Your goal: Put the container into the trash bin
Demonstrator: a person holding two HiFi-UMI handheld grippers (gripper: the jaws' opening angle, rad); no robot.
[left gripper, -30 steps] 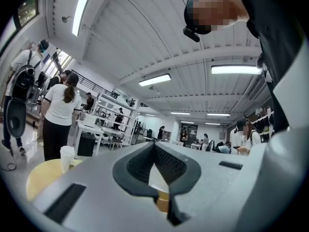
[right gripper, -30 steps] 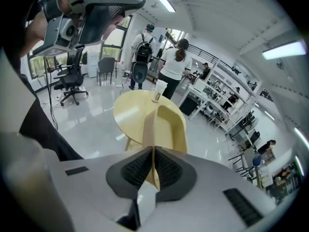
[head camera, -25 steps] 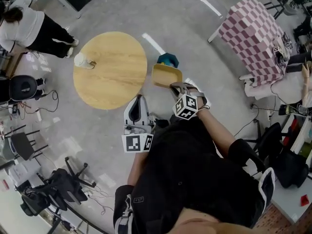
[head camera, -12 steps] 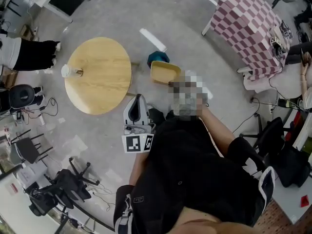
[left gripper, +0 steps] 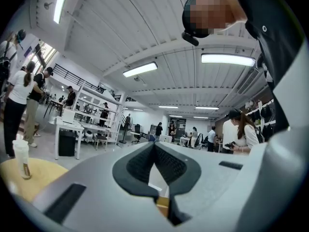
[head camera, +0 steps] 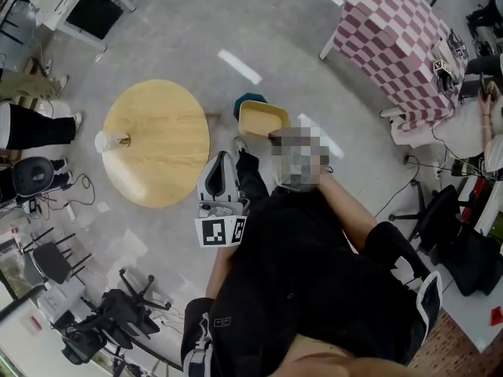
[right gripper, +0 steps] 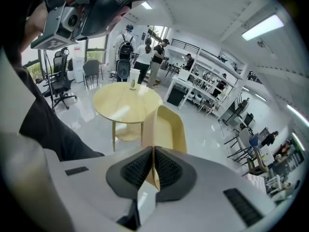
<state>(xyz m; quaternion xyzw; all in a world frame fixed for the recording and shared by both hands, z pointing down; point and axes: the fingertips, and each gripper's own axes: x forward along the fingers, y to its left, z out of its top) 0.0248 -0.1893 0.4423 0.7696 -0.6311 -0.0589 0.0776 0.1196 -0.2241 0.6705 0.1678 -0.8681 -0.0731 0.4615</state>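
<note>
The yellow container (head camera: 263, 120) is gripped by its rim in the right gripper's (right gripper: 153, 150) closed fingers, with the teal trash bin (head camera: 245, 100) seen just beyond. The left gripper (left gripper: 154, 145) is seen shut and empty.

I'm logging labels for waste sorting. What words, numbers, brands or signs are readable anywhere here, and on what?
No readable text in any view.
On the yellow container: no print shows.
On the marker cube of the left tool: a square black-and-white pattern, no letters.
On the cup on the round table: print too small to read.
</note>
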